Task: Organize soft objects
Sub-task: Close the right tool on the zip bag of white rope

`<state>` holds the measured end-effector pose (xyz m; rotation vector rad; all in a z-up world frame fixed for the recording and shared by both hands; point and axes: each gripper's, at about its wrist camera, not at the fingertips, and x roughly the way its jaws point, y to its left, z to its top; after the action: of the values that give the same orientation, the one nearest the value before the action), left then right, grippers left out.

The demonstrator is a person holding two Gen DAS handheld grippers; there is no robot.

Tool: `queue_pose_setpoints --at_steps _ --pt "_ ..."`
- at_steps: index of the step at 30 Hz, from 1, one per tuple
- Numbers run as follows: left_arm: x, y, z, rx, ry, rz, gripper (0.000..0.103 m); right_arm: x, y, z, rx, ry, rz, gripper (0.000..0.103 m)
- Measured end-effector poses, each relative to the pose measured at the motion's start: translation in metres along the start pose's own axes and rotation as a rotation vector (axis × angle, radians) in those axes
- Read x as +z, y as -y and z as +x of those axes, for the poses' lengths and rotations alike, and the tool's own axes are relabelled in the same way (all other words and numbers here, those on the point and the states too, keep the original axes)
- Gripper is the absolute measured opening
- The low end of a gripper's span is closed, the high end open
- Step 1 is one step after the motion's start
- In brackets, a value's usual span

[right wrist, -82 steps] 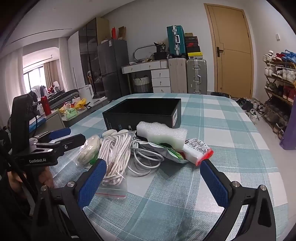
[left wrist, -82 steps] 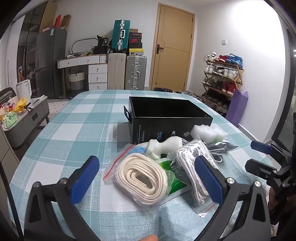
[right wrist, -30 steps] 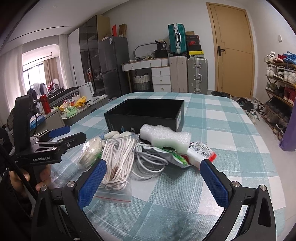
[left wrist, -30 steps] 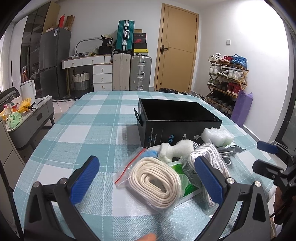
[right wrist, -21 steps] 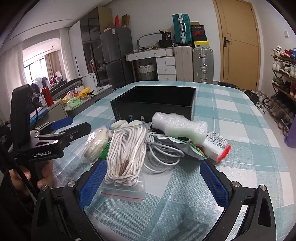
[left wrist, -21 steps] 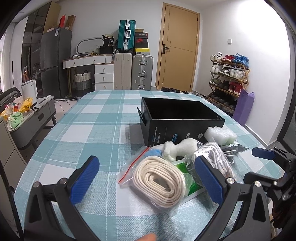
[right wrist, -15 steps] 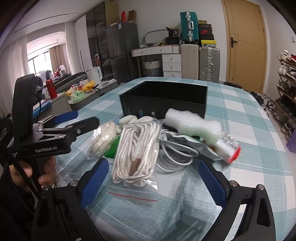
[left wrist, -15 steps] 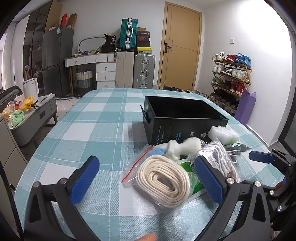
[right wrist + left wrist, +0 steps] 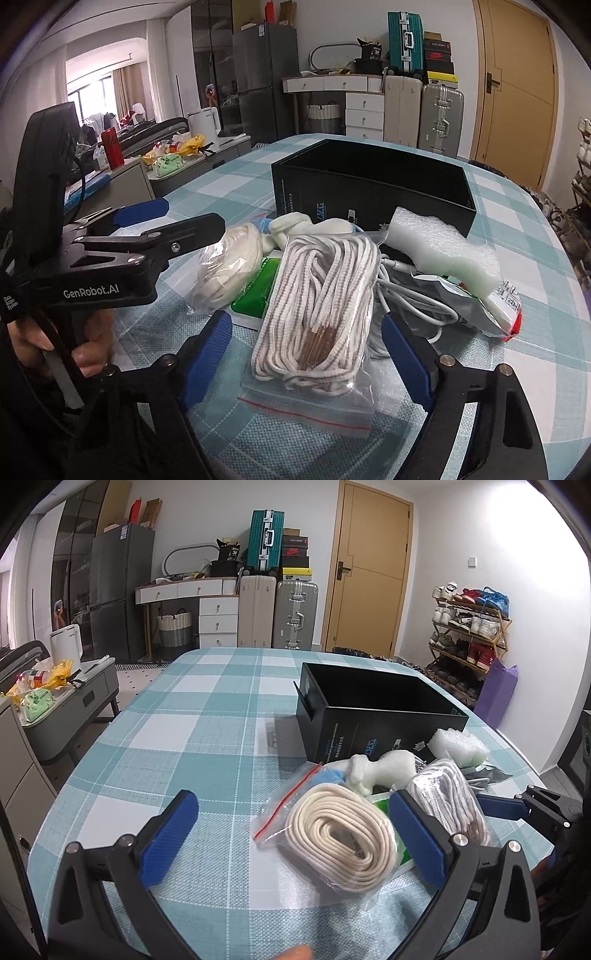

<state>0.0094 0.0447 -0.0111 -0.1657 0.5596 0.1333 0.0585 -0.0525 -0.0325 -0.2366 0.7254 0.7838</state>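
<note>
Right wrist view shows the bagged striped cord (image 9: 317,306), a coil of white rope with brown flecks sealed in a clear zip bag, lying at the near edge of the pile on the checked surface (image 9: 532,332) with the right gripper (image 9: 306,354) straddling it. Its jaws are closing, the bag sits between the blue pads, and neither pad presses on it yet. The bundle looks light and squashy, and the plastic is likely slick, so I would take it across the thick middle of the coil rather than by the loose flat end of the bag, which would probably slide or sag. Just beside it lie a second bag with a cream rope coil (image 9: 343,838), a green packet (image 9: 255,291), a loose white cable (image 9: 410,306), a white foam piece (image 9: 443,247) and a lumpy white foam shape (image 9: 384,768). Behind the pile stands the open black box (image 9: 373,184), seemingly where these things belong. The left gripper (image 9: 291,834) hovers over the near side of the cream coil with its jaws wide apart and nothing held; a hand (image 9: 55,343) grips its handle.
</note>
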Motion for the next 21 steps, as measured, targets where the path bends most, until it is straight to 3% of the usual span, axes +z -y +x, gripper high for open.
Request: queue_pose_setpoints --at_steps 11,15,21 --pt "-0.002 -0.001 0.005 0.002 -0.028 -0.006 0.103 0.002 0.002 0.010 -0.005 -0.036 -0.014 0.059" --pt "-0.002 0.002 0.007 -0.002 -0.042 0.000 0.103 0.000 0.006 0.000 0.018 -0.004 -0.005 0.049" --pt "-0.001 0.006 0.008 -0.007 -0.059 0.001 0.103 -0.004 0.012 -0.025 0.029 0.068 -0.003 0.045"
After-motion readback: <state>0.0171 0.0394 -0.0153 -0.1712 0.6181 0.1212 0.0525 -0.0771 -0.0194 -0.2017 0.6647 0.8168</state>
